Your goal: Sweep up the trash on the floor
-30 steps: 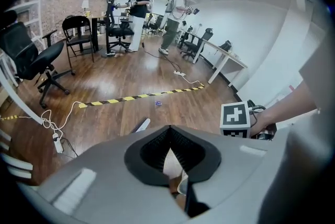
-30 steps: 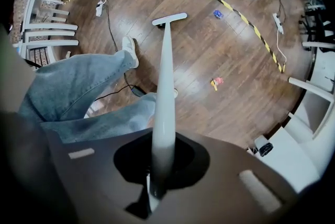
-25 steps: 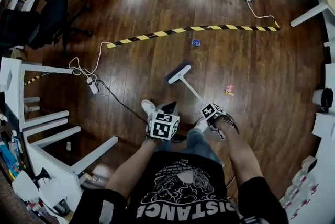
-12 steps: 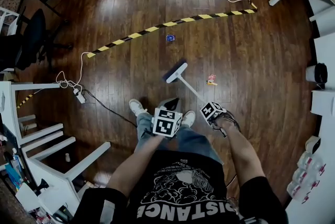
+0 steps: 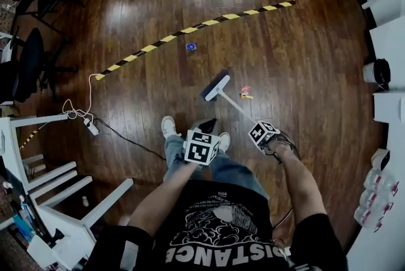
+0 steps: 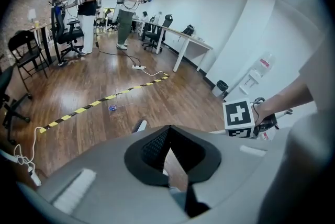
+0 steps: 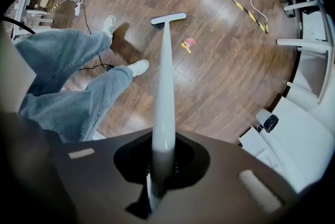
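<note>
Right tongs (image 7: 159, 163) were clamped on the broom (image 7: 164, 81) handle; left tongs (image 6: 168, 139) were together, empty. Pink-yellow trash (image 5: 245, 93) lay on the floor just right of the brush head (image 5: 215, 85), and a blue scrap (image 5: 190, 47) lay farther off by the striped tape (image 5: 190, 30). Judged best to set the head beyond the near piece and draw inward, bristles flat.

The floor (image 5: 304, 73) is dark reddish-brown wood planking, and the tape (image 5: 190, 29) on it is striped yellow and black. The broom (image 5: 229, 102) has a white handle and a dark blue head. One trash piece (image 5: 245, 92) is red and yellow, another scrap (image 5: 190, 47) blue; the jeans (image 5: 231, 168) are blue, the shoes (image 5: 168, 126) white.
</note>
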Tool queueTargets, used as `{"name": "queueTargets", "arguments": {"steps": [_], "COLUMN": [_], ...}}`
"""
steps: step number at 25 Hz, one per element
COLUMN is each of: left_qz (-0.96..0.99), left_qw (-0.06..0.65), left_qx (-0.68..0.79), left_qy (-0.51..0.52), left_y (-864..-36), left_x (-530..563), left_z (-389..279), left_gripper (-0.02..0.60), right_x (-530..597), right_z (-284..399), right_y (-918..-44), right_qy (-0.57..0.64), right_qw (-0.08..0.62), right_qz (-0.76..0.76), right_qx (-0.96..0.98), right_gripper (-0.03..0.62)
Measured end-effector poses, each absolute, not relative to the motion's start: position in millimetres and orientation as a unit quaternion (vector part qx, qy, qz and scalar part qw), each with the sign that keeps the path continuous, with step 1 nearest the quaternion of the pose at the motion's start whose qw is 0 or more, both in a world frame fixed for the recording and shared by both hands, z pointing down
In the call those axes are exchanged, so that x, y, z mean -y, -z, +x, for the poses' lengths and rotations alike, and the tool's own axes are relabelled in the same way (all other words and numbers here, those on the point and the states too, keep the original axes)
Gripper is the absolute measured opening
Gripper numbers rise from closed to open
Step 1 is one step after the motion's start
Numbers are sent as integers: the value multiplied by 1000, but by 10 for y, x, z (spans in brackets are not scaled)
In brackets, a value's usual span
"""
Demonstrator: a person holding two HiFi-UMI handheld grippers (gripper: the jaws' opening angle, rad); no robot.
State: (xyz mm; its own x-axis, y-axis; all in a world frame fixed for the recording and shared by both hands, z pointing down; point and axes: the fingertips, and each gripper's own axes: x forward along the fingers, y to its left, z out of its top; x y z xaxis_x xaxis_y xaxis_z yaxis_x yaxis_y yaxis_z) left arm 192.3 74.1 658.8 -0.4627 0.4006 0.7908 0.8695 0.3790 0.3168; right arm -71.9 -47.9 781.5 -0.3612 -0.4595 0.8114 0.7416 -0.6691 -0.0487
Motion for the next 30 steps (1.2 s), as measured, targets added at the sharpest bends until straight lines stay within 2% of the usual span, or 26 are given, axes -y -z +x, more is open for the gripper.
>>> {"name": "queueTargets", "arguments": {"steps": [15, 30], "left_qz": [-395, -394], "left_qw": [326, 325], "left_qx": [774, 779], "left_qy": [372, 365], "left_y": [-6618, -6565], "left_x": [-788, -855], "left_z": [1677, 1467], "left_gripper": [5, 5], "right_x": [169, 118], "right_z": [-1683, -2084], "right_y": [-7544, -7405], "right_qy": [860, 856], "right_qw": [274, 292], "right_qz": [-391, -374], "right_qx": [182, 206], "right_gripper": [0, 0]}}
